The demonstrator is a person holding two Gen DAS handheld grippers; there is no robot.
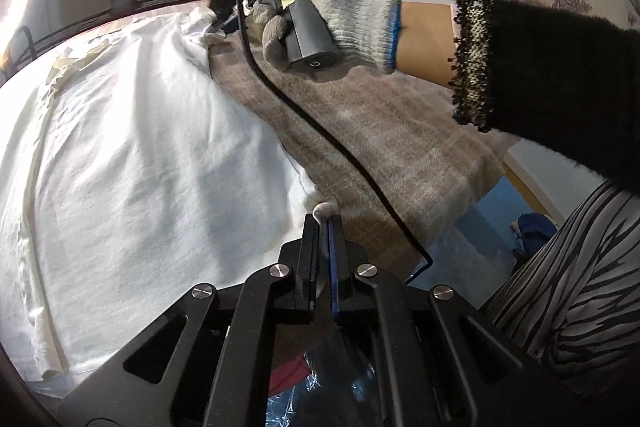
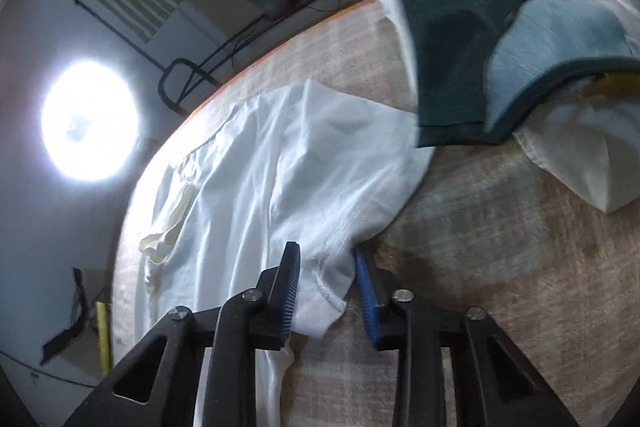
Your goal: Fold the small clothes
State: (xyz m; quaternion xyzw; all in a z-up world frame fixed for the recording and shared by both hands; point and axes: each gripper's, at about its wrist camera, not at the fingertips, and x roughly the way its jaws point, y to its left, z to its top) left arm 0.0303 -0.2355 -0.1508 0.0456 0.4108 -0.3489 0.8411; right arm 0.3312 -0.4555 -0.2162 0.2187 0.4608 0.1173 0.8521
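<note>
Counts: 1 white garment (image 2: 280, 163) spread flat on the surface (image 2: 480, 227). 1 dark green garment (image 2: 448, 59) and approx. 1 more white piece (image 2: 580, 155) under it, edges blurred. 2 grippers: left gripper (image 1: 323, 223), right gripper (image 2: 326, 283). 1 gloved hand (image 1: 320, 15). 1 black cable (image 1: 320, 131).

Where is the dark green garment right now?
In the right wrist view, upper right: the dark green garment lies on the table, overlapping the white shirt's far corner.
</note>
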